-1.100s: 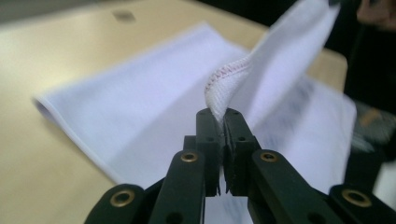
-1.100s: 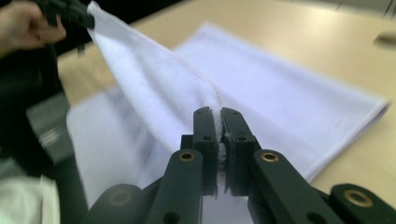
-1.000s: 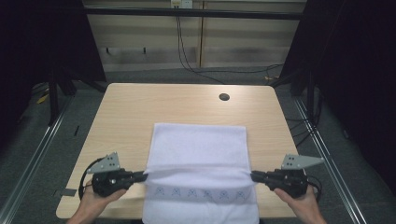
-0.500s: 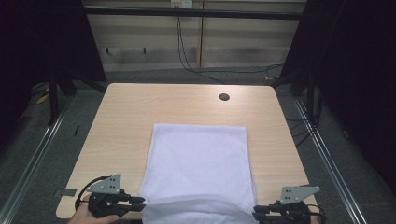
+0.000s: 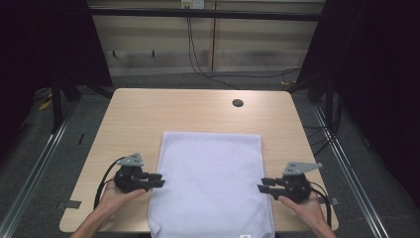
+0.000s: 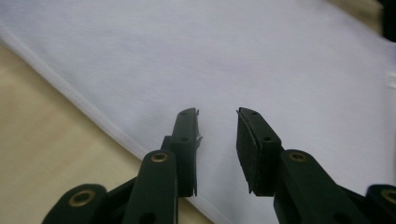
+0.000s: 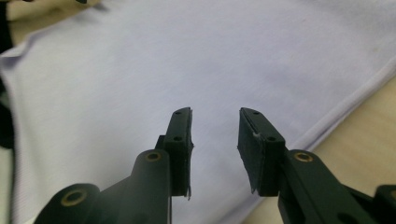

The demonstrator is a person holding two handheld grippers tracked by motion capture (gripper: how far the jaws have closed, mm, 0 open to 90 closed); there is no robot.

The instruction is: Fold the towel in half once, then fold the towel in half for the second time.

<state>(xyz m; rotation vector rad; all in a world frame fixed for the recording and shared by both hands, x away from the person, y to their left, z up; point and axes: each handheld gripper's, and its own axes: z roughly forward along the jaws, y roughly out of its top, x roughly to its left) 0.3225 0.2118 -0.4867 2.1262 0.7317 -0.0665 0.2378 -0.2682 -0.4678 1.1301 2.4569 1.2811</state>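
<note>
Viewed from left to right, the left hand-held gripper sits low at the left long edge of the white towel, its jaws spread with a clear gap and pinching nothing; in the left gripper view the left hand-held gripper points across the hemmed edge onto the cloth. The towel lies flat on the near half of the wooden surface, its near end reaching the front edge, where a small label shows. This layout suggests a folding job, with both tools placed level at matching points on opposite sides so the cloth can be lifted evenly. At the right long edge, the right hand-held gripper mirrors that pose, jaws likewise apart and empty; in the right gripper view the right hand-held gripper hovers over the cloth beside the hem. Bare wood lies free beyond the far edge of the towel, up to a round cable hole, and in narrower strips on either side, leaving room to carry an edge forward or inward.
</note>
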